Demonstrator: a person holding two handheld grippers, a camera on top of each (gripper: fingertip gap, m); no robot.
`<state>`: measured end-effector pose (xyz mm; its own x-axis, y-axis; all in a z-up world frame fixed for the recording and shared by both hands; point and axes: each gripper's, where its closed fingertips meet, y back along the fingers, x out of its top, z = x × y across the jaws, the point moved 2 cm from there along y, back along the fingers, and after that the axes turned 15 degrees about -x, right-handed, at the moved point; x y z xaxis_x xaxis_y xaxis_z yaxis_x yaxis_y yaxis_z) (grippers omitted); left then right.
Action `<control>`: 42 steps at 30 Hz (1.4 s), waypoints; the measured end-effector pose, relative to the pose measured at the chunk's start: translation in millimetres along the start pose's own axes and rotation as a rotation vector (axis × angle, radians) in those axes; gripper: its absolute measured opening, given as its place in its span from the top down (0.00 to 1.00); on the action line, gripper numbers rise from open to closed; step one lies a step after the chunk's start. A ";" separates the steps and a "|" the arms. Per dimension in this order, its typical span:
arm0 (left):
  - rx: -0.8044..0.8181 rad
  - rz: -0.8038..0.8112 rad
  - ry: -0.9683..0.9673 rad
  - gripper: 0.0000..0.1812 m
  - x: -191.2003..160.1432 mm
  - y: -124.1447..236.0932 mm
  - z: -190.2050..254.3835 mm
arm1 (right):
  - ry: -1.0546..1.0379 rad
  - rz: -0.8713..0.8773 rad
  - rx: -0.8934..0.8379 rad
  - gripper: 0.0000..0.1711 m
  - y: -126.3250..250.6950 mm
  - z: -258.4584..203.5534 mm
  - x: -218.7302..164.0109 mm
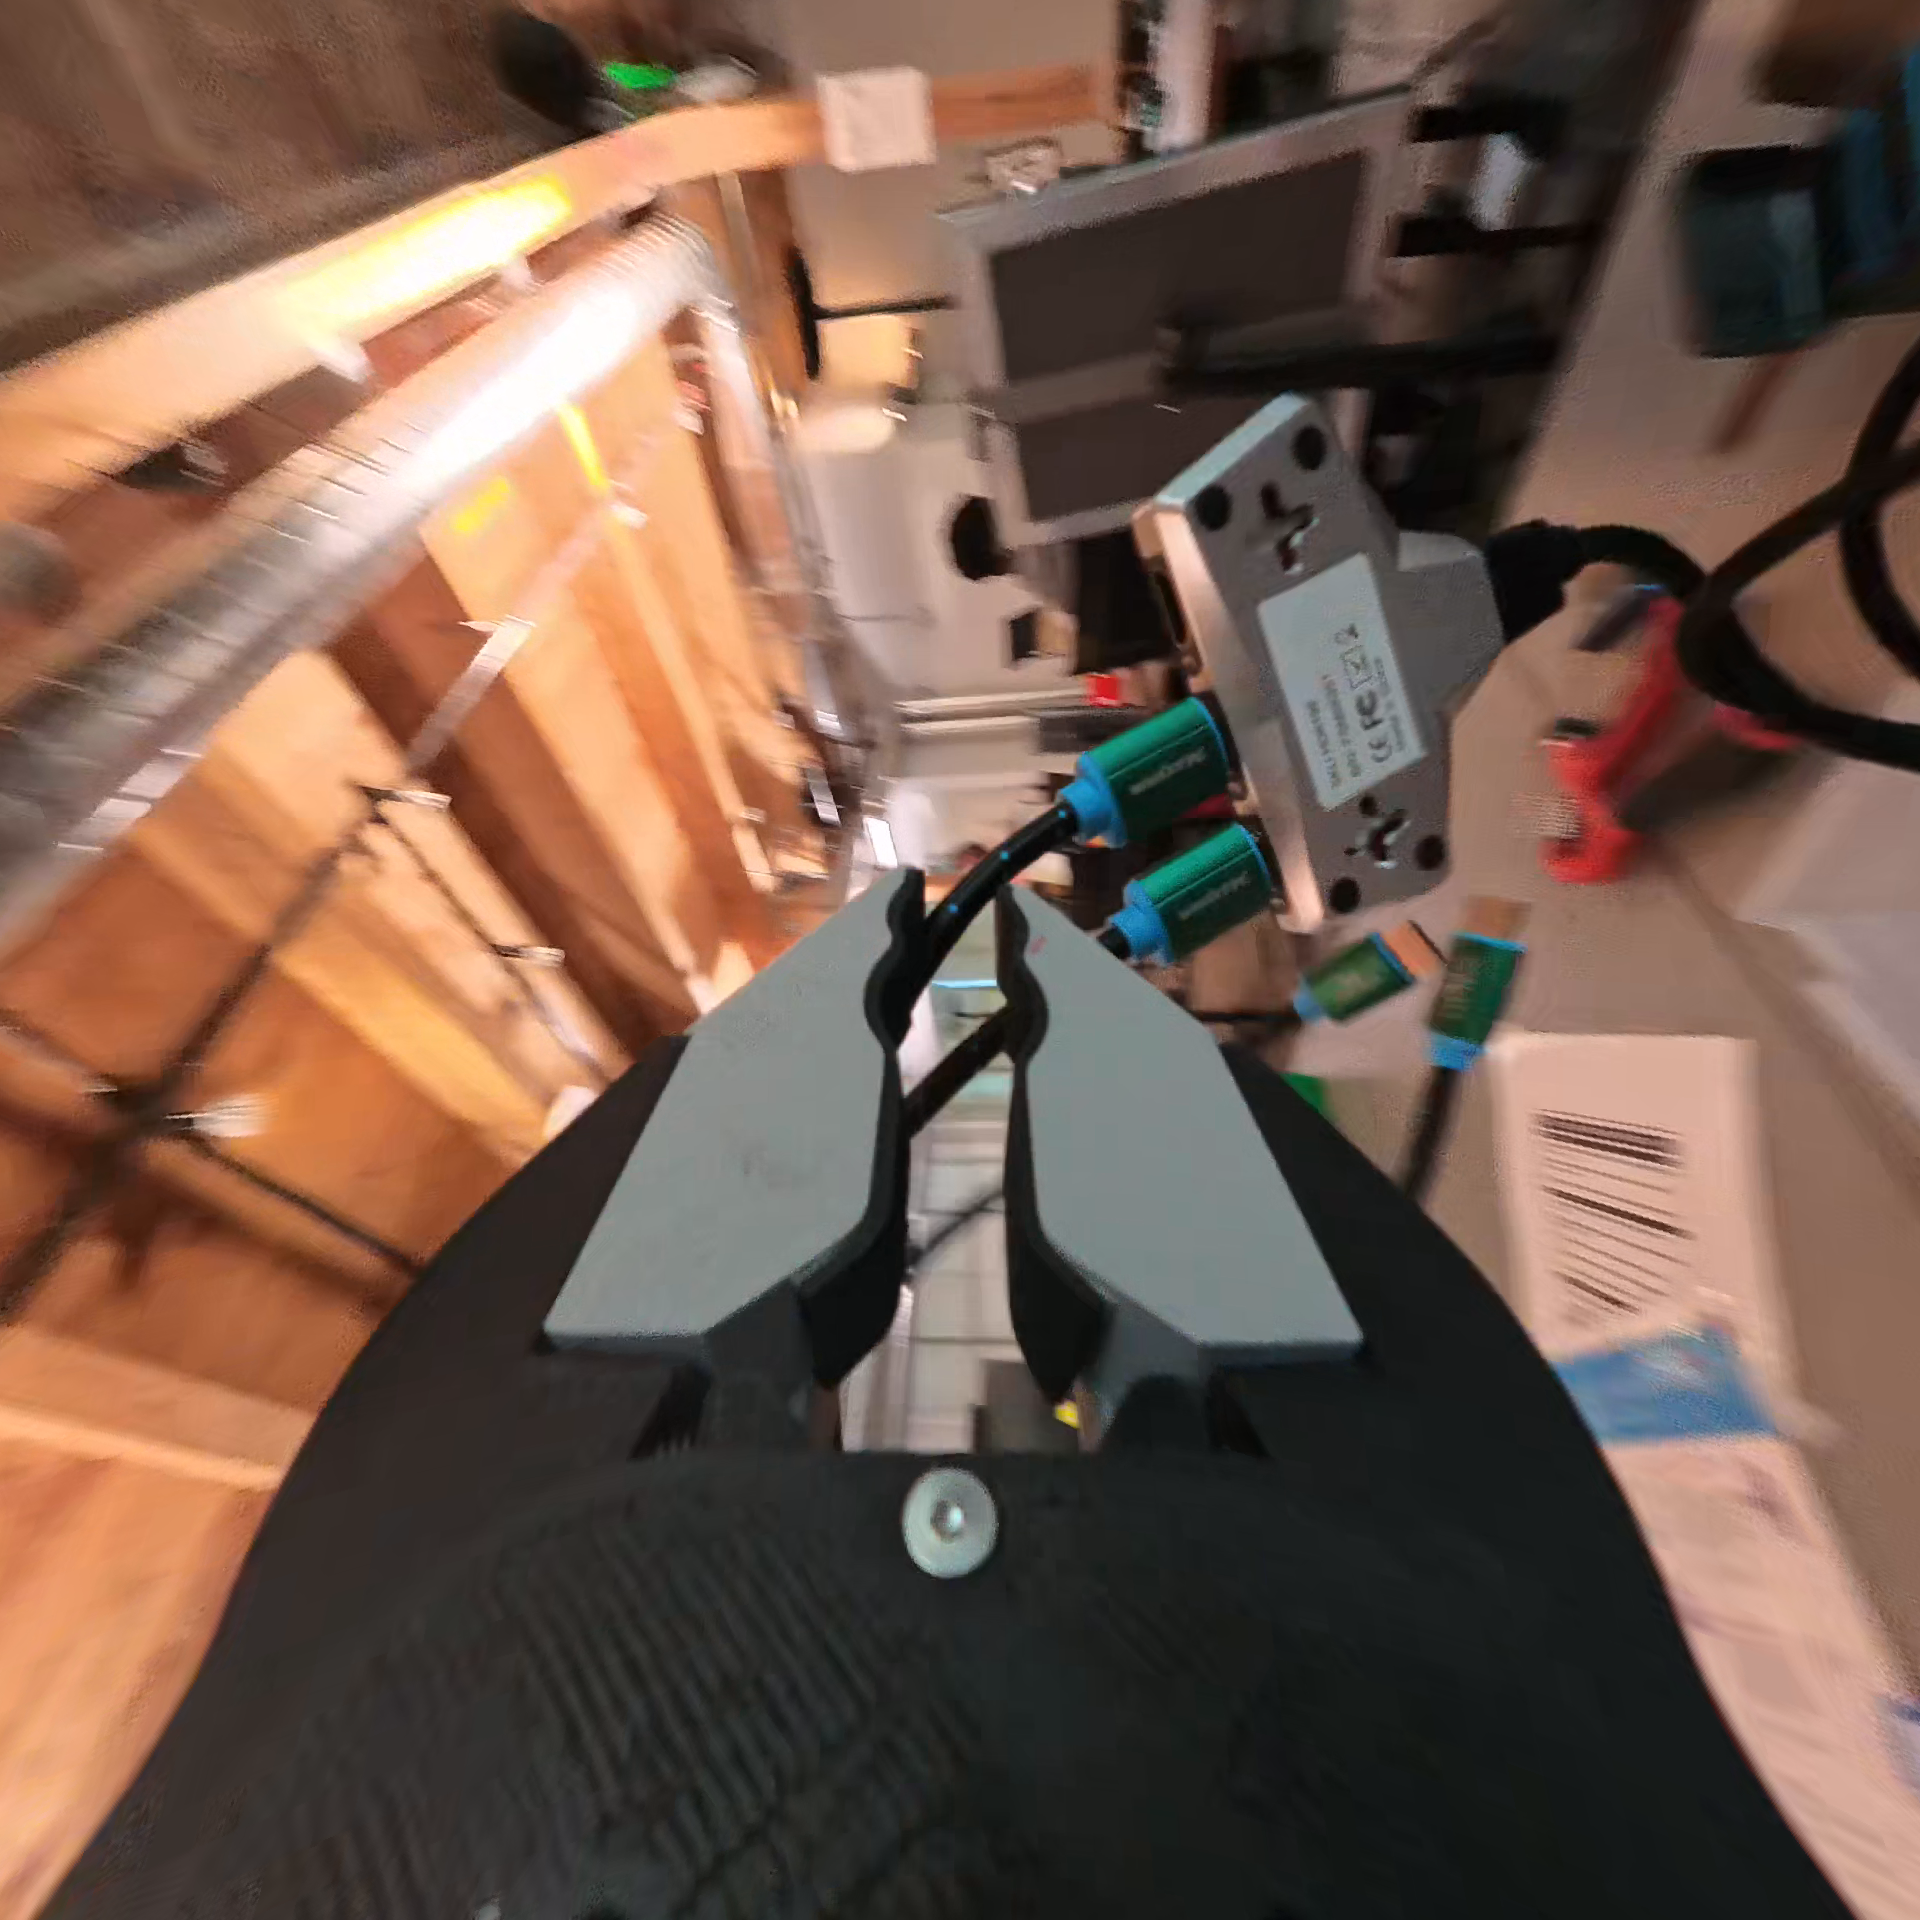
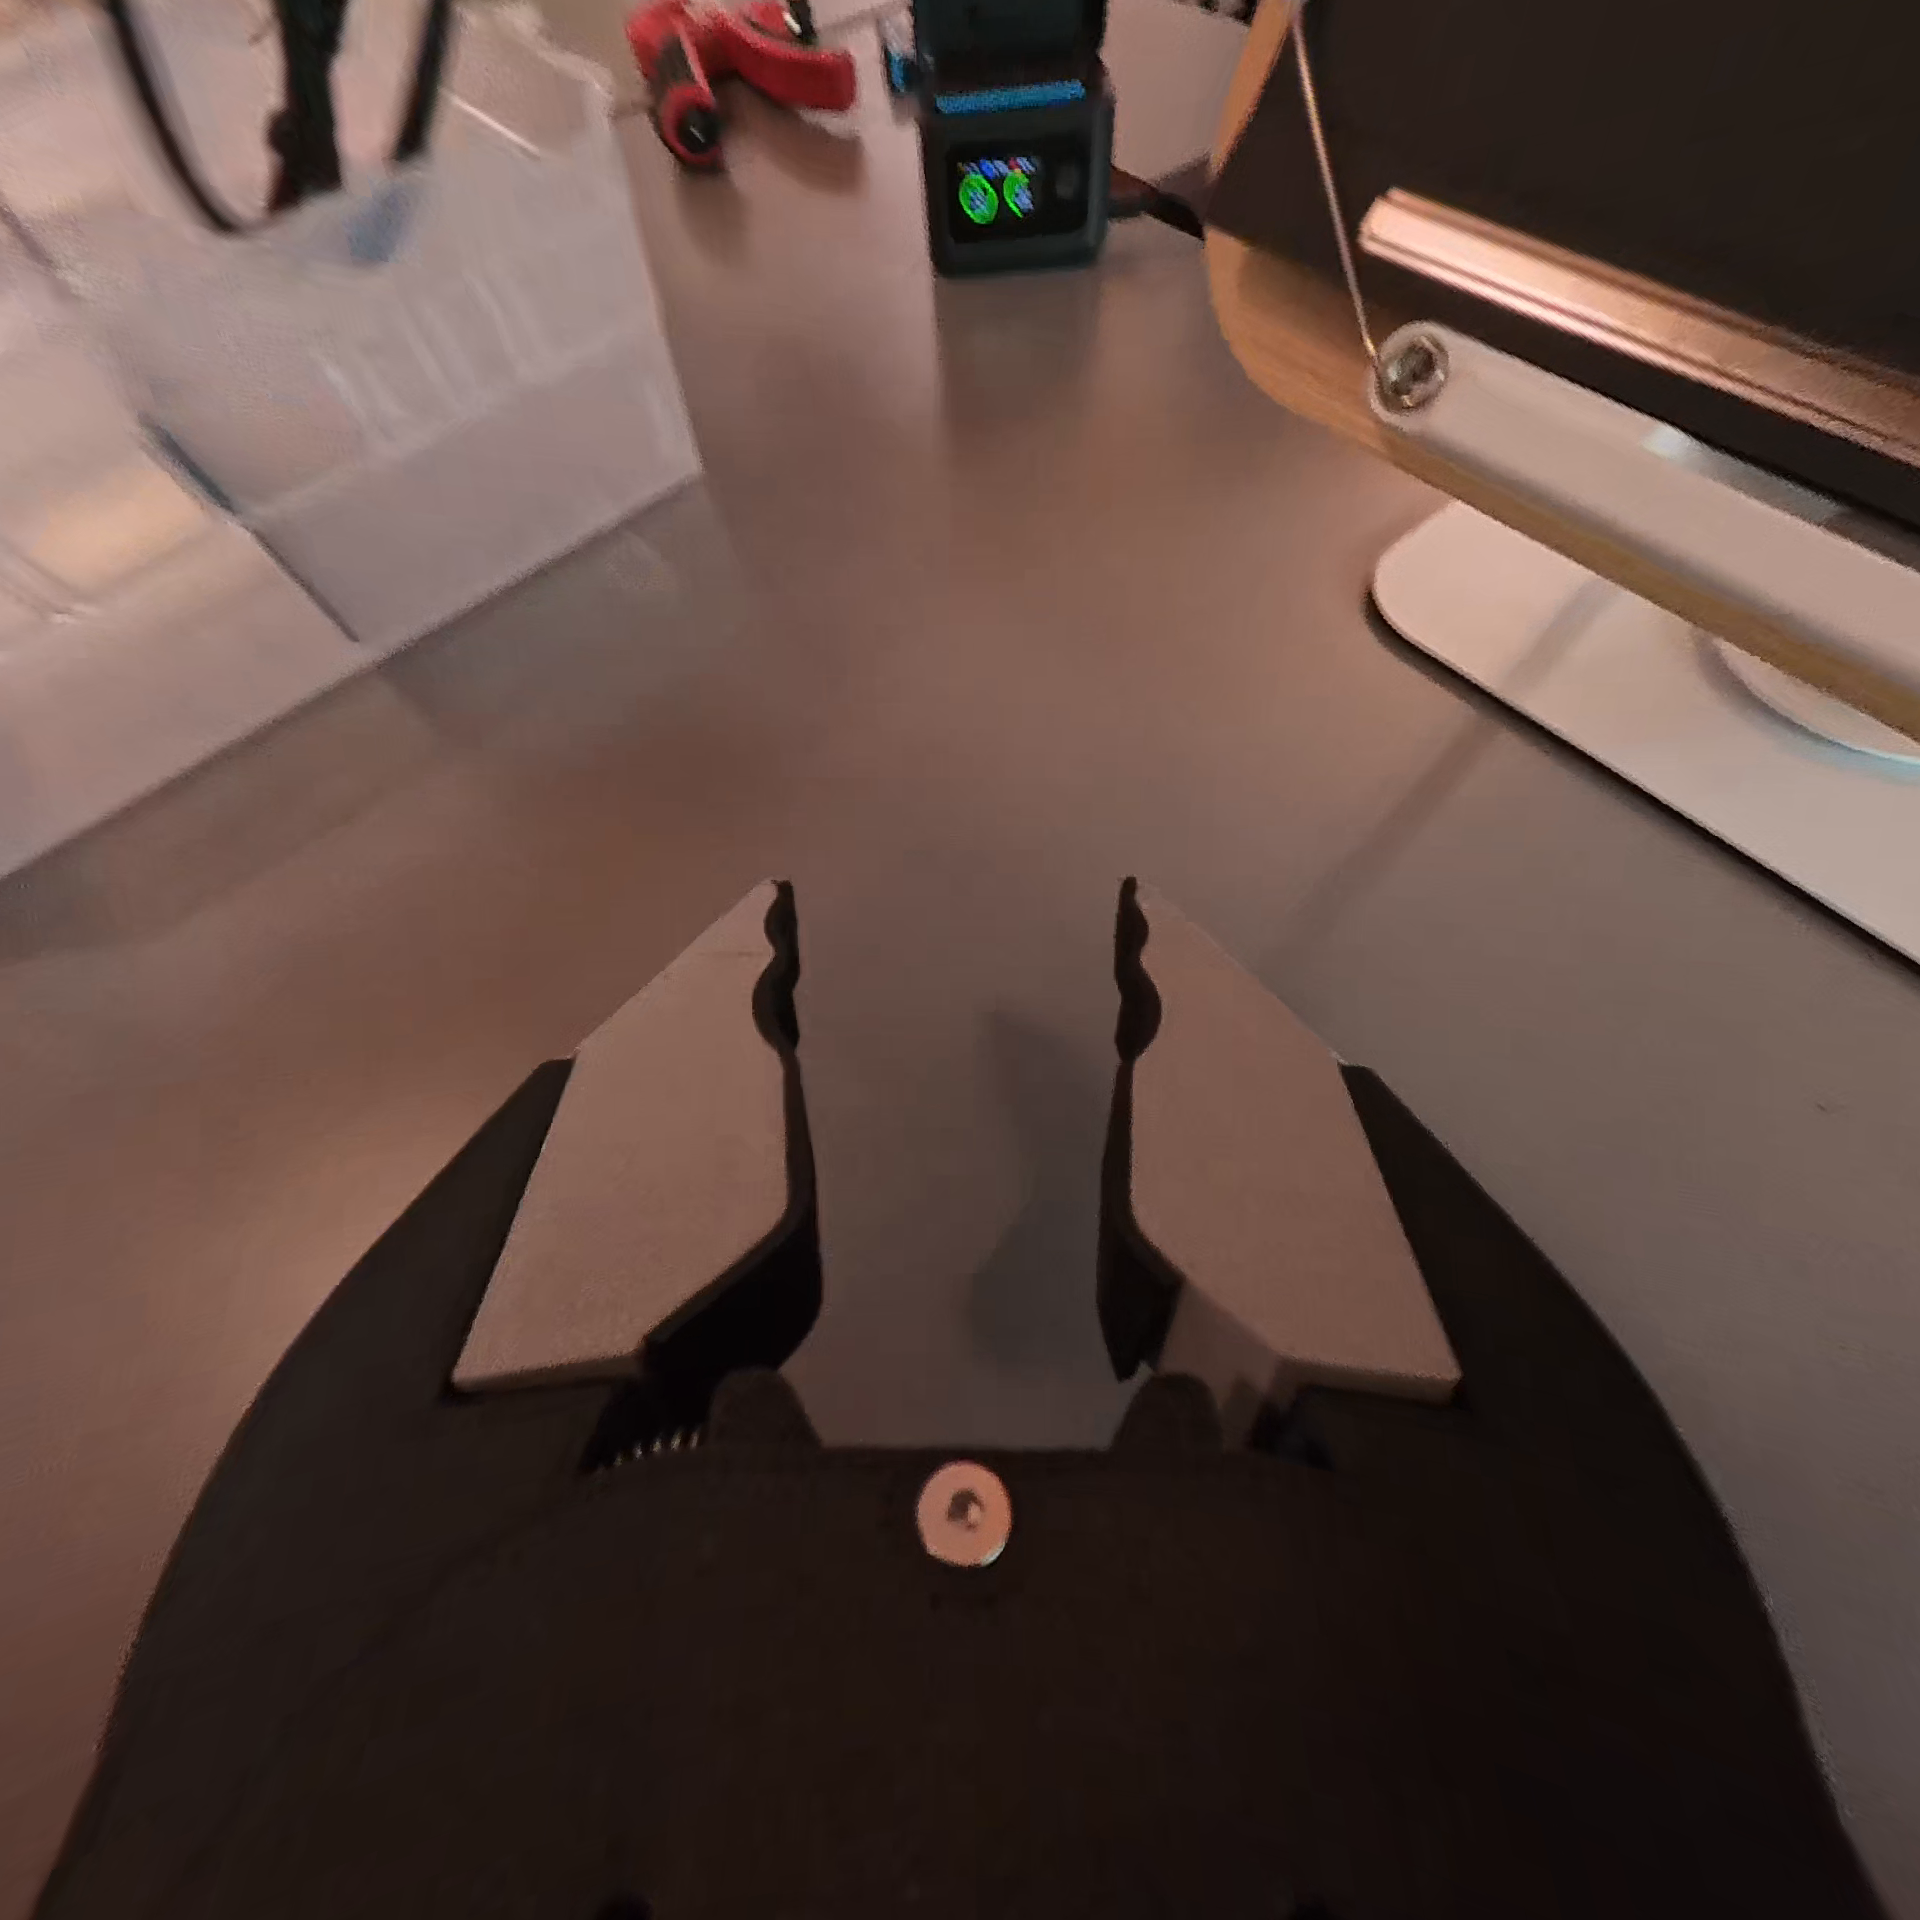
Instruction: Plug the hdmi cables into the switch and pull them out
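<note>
In the left wrist view, the silver switch (image 1: 1320, 665) is tipped with its labelled underside towards me. Two green hdmi plugs (image 1: 1153, 774) (image 1: 1200, 894) sit in its ports. Their black cables (image 1: 997, 862) run back between the narrowly spaced fingers of my left gripper (image 1: 956, 894), which looks shut on them. Two loose green plugs (image 1: 1351, 977) (image 1: 1470, 997) lie on the table beyond. A black braided cable (image 1: 1590, 561) leaves the switch's far end. My right gripper (image 2: 956, 894) is open and empty, low over the grey table (image 2: 935, 623). The switch is not in the right wrist view.
A red tool (image 1: 1621, 769) lies past the switch and also shows in the right wrist view (image 2: 738, 73). A white box (image 1: 1621, 1195) sits by the loose plugs. A small device with a lit screen (image 2: 1013, 177), white boxes (image 2: 364, 416) and a monitor stand base (image 2: 1621, 665) ring the table.
</note>
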<state>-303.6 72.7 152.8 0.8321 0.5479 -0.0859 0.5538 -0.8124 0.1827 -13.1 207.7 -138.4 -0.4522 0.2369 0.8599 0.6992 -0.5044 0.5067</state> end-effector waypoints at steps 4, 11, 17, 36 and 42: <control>0.212 0.090 -0.050 0.94 24.8 38.4 -71.4 | -0.037 0.051 0.140 0.62 10.4 -13.5 9.1; 0.282 0.287 -0.055 0.95 85.8 95.2 -132.3 | -0.022 0.144 0.229 0.59 29.2 -19.0 25.5; 0.248 0.392 -0.446 0.98 143.2 119.1 -61.8 | -0.141 0.607 0.839 0.71 143.7 -34.7 68.6; 0.383 0.510 -0.846 0.97 211.7 129.4 29.8 | -0.336 0.615 0.928 0.50 149.9 -14.1 79.4; 0.464 0.651 -0.849 0.98 245.5 151.1 48.9 | -0.309 0.463 1.183 0.49 152.6 -56.0 68.2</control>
<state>-14.2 74.7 111.4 0.6187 -0.1663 -0.7678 -0.1734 -0.9822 0.0730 31.8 100.3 -6.0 -0.0053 0.4990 0.8666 0.8867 0.4030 -0.2266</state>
